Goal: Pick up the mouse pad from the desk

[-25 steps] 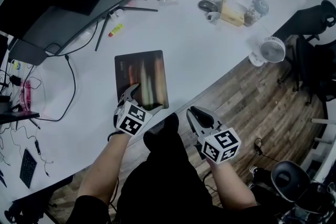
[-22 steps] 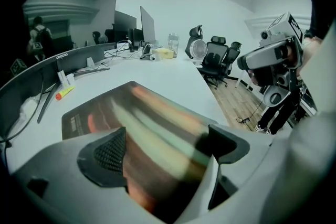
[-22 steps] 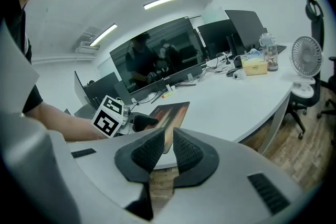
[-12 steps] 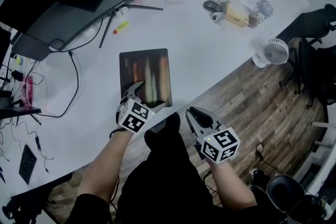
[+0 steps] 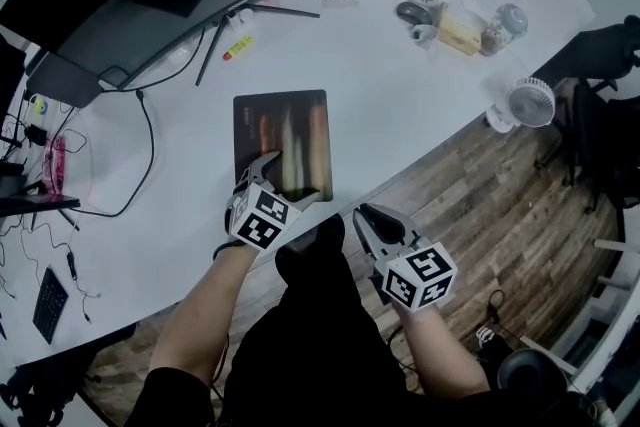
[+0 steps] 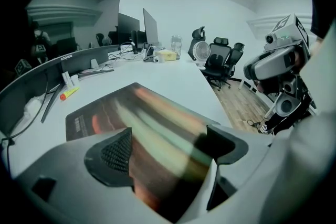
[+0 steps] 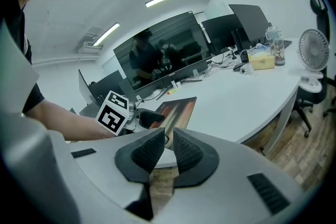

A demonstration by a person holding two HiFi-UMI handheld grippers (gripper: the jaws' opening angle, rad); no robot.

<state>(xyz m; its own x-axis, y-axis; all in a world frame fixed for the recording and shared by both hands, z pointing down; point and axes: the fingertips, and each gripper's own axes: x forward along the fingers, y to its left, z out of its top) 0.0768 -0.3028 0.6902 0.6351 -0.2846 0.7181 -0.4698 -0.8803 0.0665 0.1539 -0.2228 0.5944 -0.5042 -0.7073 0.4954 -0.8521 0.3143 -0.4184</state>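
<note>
Mouse pad [image 5: 283,137]: dark with orange and pale streaks, flat on white desk [image 5: 400,95], centre-left of head view, near desk's front edge. Left gripper [image 5: 284,181]: lower centre, jaws wide apart, straddling pad's near edge; contact unclear. Right gripper [image 5: 366,215]: lower centre-right, off desk, over wood floor [image 5: 480,195], jaws almost together, nothing between.

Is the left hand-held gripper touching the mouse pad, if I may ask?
Cannot tell. The left gripper view shows the mouse pad between the open jaws of the left hand-held gripper, but neither contact nor gap is plain.
</note>
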